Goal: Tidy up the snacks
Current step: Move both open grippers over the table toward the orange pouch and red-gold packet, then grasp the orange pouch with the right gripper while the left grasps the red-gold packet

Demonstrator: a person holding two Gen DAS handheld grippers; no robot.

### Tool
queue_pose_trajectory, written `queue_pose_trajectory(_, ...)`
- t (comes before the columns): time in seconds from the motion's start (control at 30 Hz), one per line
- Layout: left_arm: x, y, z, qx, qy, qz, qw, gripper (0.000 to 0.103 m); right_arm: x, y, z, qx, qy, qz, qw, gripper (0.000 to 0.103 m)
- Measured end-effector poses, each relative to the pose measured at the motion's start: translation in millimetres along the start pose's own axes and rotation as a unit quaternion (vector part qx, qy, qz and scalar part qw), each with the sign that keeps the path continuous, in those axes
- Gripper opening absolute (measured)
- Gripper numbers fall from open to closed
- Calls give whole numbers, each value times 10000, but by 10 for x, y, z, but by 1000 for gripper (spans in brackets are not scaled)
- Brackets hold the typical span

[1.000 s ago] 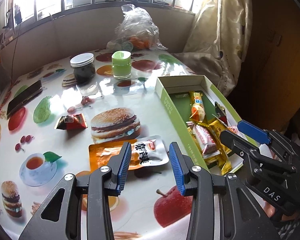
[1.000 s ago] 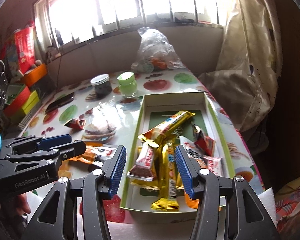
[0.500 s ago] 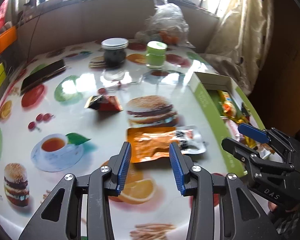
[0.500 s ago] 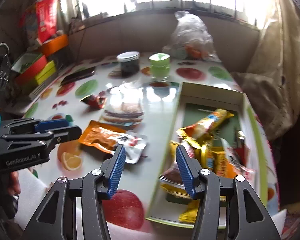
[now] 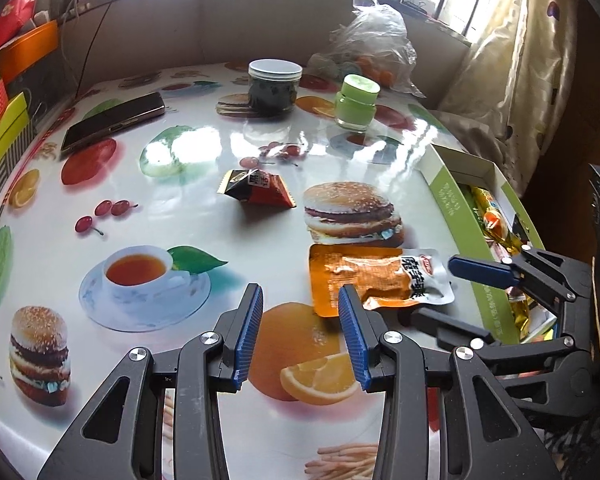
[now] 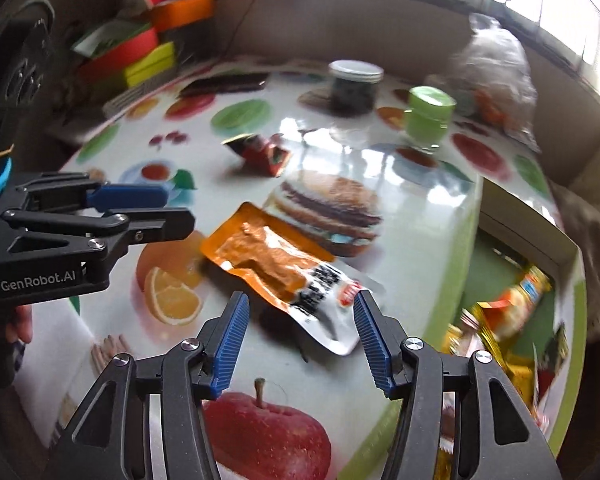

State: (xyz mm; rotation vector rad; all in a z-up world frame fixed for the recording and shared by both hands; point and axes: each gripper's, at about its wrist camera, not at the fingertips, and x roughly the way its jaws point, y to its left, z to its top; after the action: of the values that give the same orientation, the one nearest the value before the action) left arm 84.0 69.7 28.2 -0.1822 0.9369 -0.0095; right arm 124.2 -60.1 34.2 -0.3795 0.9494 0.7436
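The right gripper (image 6: 298, 336) is held open over the white end of an orange snack pouch (image 6: 278, 264), nothing gripped. The left gripper (image 5: 300, 334) is held partly open, empty, the pouch just right of it.

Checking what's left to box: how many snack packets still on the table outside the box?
2. An orange pouch lies beside the green box, just ahead of the right gripper. A small red-black packet sits mid-table, near the printed burger. None seem hidden.

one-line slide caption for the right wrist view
Right hand-held gripper, jaws opening, over the flat orange-and-silver foil snack pouch beside the green cardboard box.
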Motion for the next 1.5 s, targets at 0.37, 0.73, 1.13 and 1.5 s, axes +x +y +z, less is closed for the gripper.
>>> queue_pose_trajectory(0.37, 44, 225, 33, -179, 45, 63, 9998, 41, 271, 58, 143, -866, 564, -110, 9946, 58)
queue_pose_trajectory(0.73, 61, 354, 88, -256, 15, 10, 9997, 41, 412, -86, 270, -510, 857, 346, 9944, 67)
queue_pose_trajectory(1.13, 124, 500, 173, -349, 40, 0, 9994, 41, 379, -117, 273, -143, 671, 285, 9972, 53)
queue_pose_trajectory(1.5, 176, 527, 355, -289, -53, -10, 9996, 41, 355, -67, 246, -30, 477, 139, 9988, 40)
